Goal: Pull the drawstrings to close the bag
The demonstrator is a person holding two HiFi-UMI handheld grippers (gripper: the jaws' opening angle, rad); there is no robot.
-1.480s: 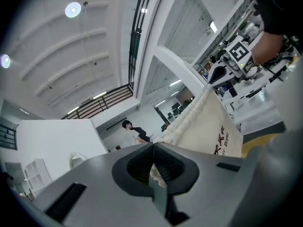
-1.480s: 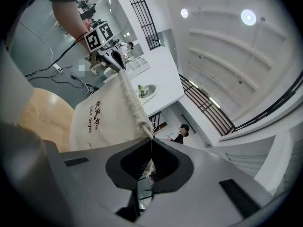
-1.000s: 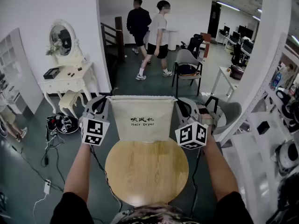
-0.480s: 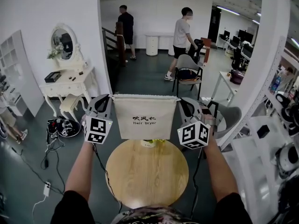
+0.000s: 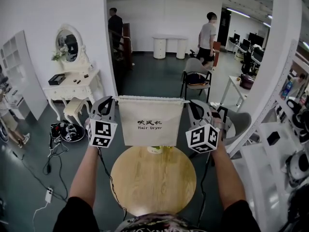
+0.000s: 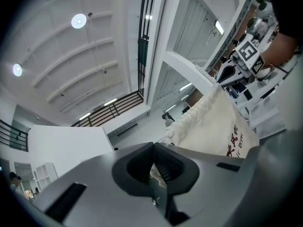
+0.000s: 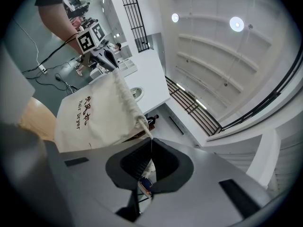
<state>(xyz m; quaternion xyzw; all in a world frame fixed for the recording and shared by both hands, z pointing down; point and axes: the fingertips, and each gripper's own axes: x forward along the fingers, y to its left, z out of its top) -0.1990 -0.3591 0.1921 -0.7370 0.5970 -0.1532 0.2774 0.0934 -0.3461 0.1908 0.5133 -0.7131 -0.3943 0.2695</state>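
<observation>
A cream drawstring bag (image 5: 150, 122) with dark "Hair Dryer" print hangs stretched between my two grippers, over the far edge of a round wooden table (image 5: 153, 180). My left gripper (image 5: 112, 101) is shut on the cord at the bag's top left corner. My right gripper (image 5: 189, 104) is shut on the cord at the top right corner. The bag's top hem is gathered and pulled straight. In the left gripper view the bag (image 6: 218, 126) runs away from the shut jaws (image 6: 152, 167). In the right gripper view a thin drawstring (image 7: 144, 126) leads from the bag (image 7: 94, 115) into the shut jaws (image 7: 150, 160).
A small yellow and white thing (image 5: 157, 150) lies on the table below the bag. A white dressing table with an oval mirror (image 5: 72, 83) stands at the left, with cables (image 5: 53, 144) on the floor. A chair (image 5: 195, 79) and two people stand beyond; white shelves (image 5: 270, 144) are at the right.
Both grippers and the bag have risen slightly, so the small thing under the bag now shows. The two people in the background have walked apart.
</observation>
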